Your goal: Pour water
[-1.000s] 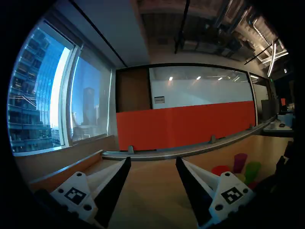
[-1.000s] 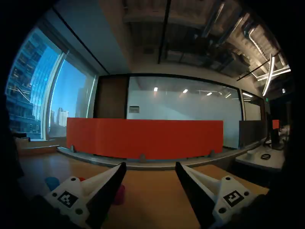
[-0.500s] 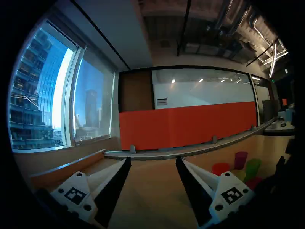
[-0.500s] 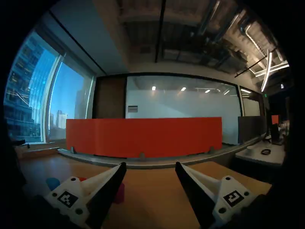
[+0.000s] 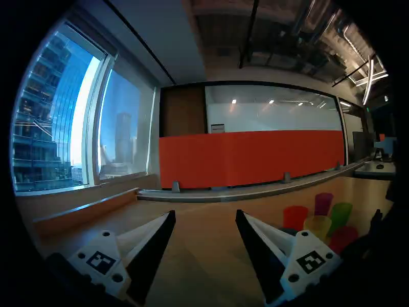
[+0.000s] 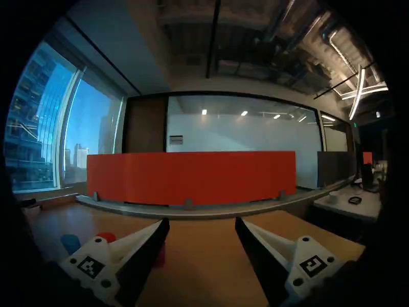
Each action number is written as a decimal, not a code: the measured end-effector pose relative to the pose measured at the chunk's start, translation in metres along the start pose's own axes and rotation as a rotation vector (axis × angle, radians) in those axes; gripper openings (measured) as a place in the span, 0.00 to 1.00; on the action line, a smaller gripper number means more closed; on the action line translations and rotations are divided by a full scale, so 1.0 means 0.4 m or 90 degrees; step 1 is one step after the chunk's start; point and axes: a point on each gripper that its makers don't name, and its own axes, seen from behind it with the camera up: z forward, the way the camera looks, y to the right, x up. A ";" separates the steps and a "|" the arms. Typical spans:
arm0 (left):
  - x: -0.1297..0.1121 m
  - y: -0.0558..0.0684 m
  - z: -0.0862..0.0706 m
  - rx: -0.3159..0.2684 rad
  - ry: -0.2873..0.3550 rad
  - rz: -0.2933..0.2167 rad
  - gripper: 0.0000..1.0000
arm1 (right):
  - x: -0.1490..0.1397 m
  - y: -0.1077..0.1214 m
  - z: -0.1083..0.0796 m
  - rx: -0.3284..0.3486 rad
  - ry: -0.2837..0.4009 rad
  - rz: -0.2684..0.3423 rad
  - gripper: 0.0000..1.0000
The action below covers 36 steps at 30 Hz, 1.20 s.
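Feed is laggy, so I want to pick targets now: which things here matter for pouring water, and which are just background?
For the job:
- coloured cups, clustered on the wooden table
- left gripper, open, holding nothing
- right gripper, open, holding nothing

Just lying about:
- orange divider
- window
- neighbouring desk

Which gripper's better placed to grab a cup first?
Left, probably. Both are open and empty, but the left gripper has the cup cluster in plain sight just to its right. The right gripper has a blue cup low left and a pink cup partly behind its finger.
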 end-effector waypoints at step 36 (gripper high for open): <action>-0.086 0.034 0.014 -0.026 -0.042 -0.029 0.87 | 0.004 0.023 -0.003 -0.012 -0.003 0.007 0.99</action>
